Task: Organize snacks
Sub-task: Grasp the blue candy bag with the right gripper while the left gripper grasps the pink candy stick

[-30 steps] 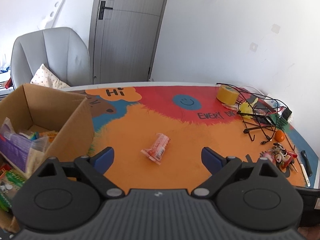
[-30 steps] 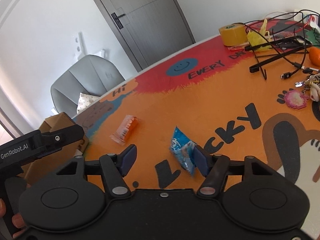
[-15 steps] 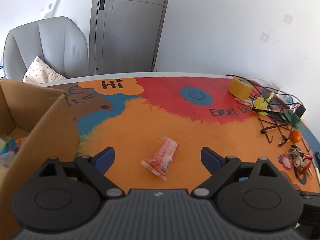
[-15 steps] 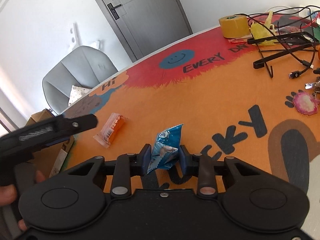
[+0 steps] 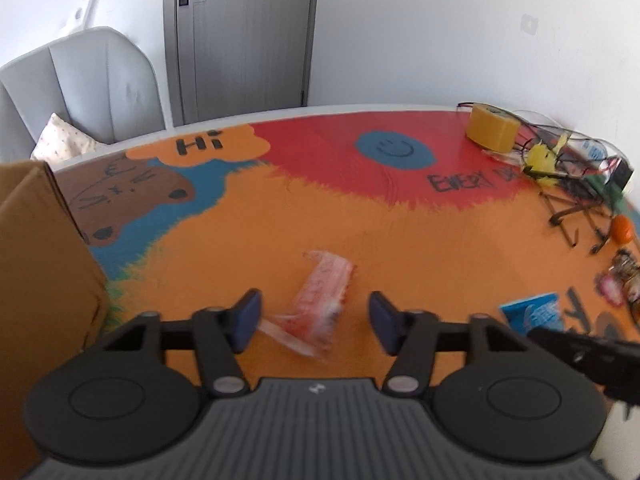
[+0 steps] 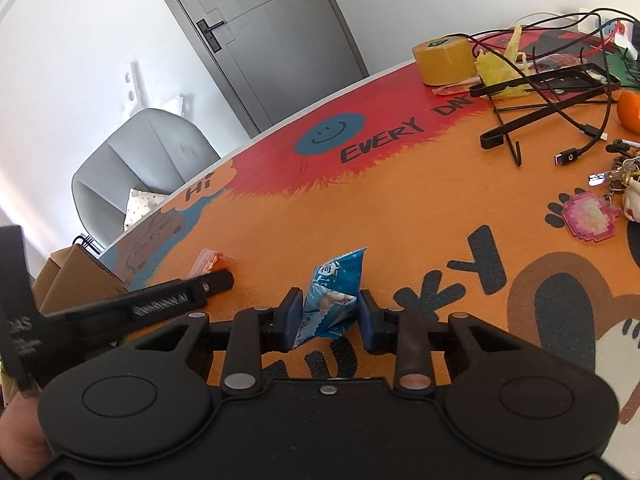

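An orange-red snack packet (image 5: 320, 300) lies on the colourful table mat, between the open fingers of my left gripper (image 5: 314, 320), which are around it without touching. It also shows in the right wrist view (image 6: 208, 262), partly behind the left gripper body. My right gripper (image 6: 330, 316) is shut on a blue snack packet (image 6: 334, 296) and holds it upright just above the mat. That blue packet also shows in the left wrist view (image 5: 534, 312). A cardboard box (image 5: 36, 280) stands at the left edge.
At the right of the table lie a yellow tape roll (image 5: 492, 132), black cables and a wire stand (image 6: 540, 92), an orange (image 6: 630, 110), keys and a pink charm (image 6: 590, 220). A grey chair (image 5: 80, 88) with a cushion stands behind the table, near a grey door.
My left gripper has moved forward and down over the orange-red packet, and its fingers have narrowed. My right gripper shut on the blue packet and lifted it upright.
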Demonstrator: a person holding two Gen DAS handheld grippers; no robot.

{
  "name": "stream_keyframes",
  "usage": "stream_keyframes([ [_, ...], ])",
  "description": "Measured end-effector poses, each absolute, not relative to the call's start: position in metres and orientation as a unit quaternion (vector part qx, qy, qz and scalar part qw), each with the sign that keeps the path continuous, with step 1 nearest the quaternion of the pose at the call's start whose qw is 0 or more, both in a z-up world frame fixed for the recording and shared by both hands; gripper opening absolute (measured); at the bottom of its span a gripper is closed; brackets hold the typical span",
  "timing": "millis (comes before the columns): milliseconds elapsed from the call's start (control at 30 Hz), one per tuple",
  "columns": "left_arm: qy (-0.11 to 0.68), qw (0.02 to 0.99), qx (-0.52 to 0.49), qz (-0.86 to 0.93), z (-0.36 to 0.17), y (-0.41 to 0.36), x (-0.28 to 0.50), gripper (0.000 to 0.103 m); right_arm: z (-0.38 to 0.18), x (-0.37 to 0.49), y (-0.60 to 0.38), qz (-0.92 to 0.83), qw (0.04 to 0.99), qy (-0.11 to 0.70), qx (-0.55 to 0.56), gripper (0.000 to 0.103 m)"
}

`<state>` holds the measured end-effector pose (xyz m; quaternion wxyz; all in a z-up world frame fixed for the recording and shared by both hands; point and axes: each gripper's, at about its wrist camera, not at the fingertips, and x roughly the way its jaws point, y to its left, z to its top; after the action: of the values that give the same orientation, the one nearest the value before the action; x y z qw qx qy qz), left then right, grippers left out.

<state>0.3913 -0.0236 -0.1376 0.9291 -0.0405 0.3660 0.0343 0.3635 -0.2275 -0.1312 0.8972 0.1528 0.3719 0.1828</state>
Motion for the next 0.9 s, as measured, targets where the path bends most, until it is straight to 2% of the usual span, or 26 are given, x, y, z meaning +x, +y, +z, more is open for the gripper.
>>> stream_keyframes([
  [67, 0.366, 0.929, -0.032, 0.04, -0.138, -0.023, 0.389, 0.032, -0.13, 0.363, -0.228, 0.184, 0.898, 0.37, 0.153, 0.031],
  [233, 0.365, 0.929, -0.055, 0.027, -0.127, -0.018, 0.376, 0.03, -0.124, 0.357, -0.224, 0.192, 0.899, 0.364, 0.153, 0.031],
  [267, 0.364, 0.929, -0.057, 0.022, -0.124, -0.018, 0.373, 0.015, -0.122, 0.355, -0.223, 0.194, 0.899, 0.362, 0.152, 0.031],
  [367, 0.359, 0.931, -0.064, 0.02, -0.114, -0.016, 0.365, 0.01, -0.116, 0.349, -0.22, 0.2, 0.901, 0.353, 0.151, 0.031],
  [433, 0.358, 0.931, -0.064, 0.021, -0.11, -0.015, 0.36, 0.002, -0.112, 0.344, -0.216, 0.205, 0.903, 0.348, 0.146, 0.031],
  [900, 0.35, 0.933, -0.08, 0.007, -0.099, -0.014, 0.337, 0.002, -0.109, 0.327, -0.218, 0.211, 0.905, 0.341, 0.146, 0.031],
])
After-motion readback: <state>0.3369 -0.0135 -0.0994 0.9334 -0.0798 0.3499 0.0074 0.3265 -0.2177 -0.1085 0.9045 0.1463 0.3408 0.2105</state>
